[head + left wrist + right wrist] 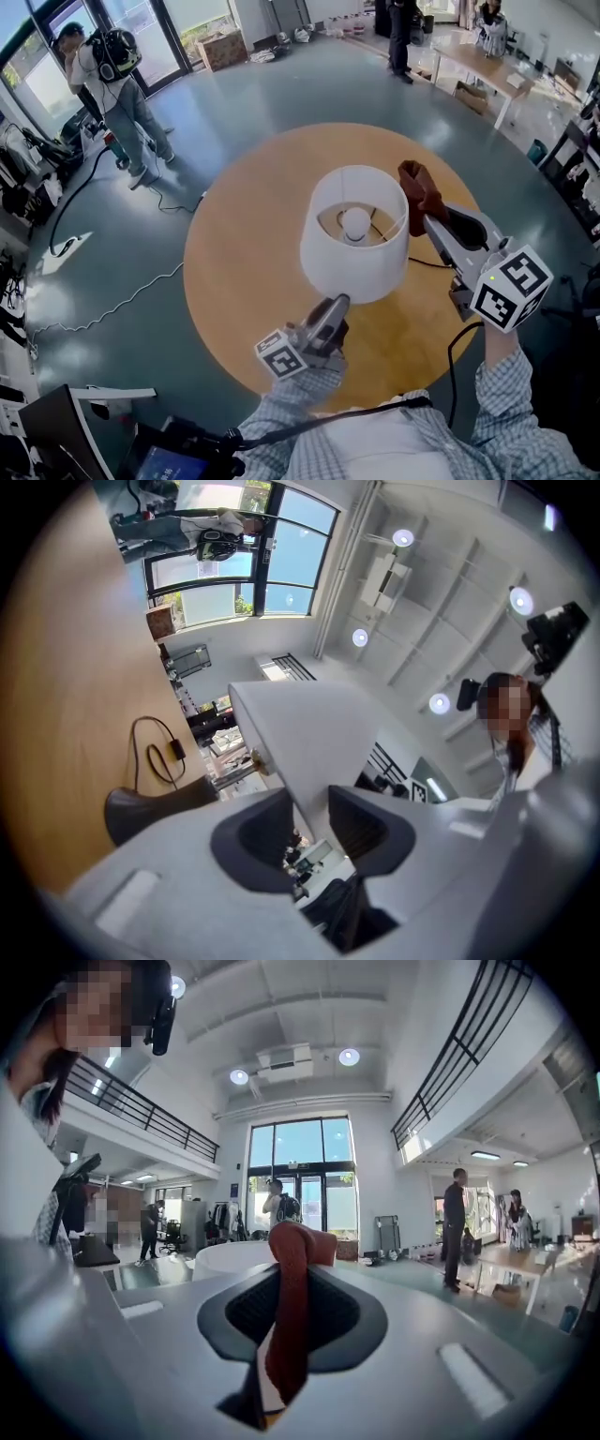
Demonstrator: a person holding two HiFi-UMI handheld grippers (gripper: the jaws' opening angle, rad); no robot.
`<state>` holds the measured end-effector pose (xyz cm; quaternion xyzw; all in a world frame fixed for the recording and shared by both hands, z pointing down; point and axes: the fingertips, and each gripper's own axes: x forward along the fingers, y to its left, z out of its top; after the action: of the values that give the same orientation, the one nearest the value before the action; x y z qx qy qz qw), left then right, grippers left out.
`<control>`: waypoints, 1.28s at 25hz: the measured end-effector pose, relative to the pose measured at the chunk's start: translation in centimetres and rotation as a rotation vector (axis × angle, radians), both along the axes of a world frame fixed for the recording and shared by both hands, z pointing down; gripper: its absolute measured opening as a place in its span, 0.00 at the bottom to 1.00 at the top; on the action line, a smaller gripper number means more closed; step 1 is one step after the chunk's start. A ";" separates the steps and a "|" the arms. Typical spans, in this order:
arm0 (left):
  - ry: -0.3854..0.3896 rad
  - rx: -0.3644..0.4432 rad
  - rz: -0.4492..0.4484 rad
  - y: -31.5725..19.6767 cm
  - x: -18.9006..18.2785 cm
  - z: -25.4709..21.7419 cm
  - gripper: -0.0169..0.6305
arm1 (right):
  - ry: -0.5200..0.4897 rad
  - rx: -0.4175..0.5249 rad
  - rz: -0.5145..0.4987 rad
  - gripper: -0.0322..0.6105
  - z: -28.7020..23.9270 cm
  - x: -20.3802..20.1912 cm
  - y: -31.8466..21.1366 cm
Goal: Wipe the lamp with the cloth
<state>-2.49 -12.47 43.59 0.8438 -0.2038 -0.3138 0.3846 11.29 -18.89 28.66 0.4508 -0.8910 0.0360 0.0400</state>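
Note:
The lamp's white shade [352, 253] stands at the middle of the round wooden table [234, 272], its bulb [354, 223] showing from above. My left gripper [336, 302] reaches up from below and is shut on the shade's lower rim. In the left gripper view the shade wall [300, 733] runs between the two pads of the left gripper [309, 822], with the dark lamp base [150, 808] and its cord [155, 752] behind. My right gripper [427, 220] is shut on a red-brown cloth [419, 190], held beside the shade's upper right rim. In the right gripper view the cloth [291, 1279] hangs from the right gripper [289, 1307].
A black cord [427, 262] lies on the table right of the lamp. A person with a backpack [112, 75] stands at the far left and another person [398, 37] at the back. Cables [122, 300] trail on the floor, and a white table [478, 61] stands at the back right.

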 end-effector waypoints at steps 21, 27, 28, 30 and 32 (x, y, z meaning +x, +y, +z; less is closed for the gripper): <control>0.015 0.002 -0.016 0.1 0.0 0.0 0.21 | 0.093 -0.157 -0.066 0.16 7.1 0.5 -5.7; 0.015 0.000 -0.017 0.0 0.1 0.3 0.21 | 0.088 -0.068 -0.150 0.16 2.3 -1.5 -8.5; 0.015 0.000 -0.017 0.1 0.1 0.3 0.21 | 0.091 -0.062 -0.164 0.16 1.8 -1.9 -8.9; 0.015 -0.002 -0.016 0.1 0.2 0.3 0.21 | 0.092 -0.067 -0.190 0.16 1.3 -2.5 -9.7; 0.019 -0.003 -0.016 0.1 0.2 0.3 0.21 | 0.083 -0.096 -0.217 0.16 1.8 -2.9 -10.6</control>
<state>-2.27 -12.33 43.87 0.8386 -0.2075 -0.3244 0.3853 8.37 -29.50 30.46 0.3503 -0.9294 0.0554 0.1019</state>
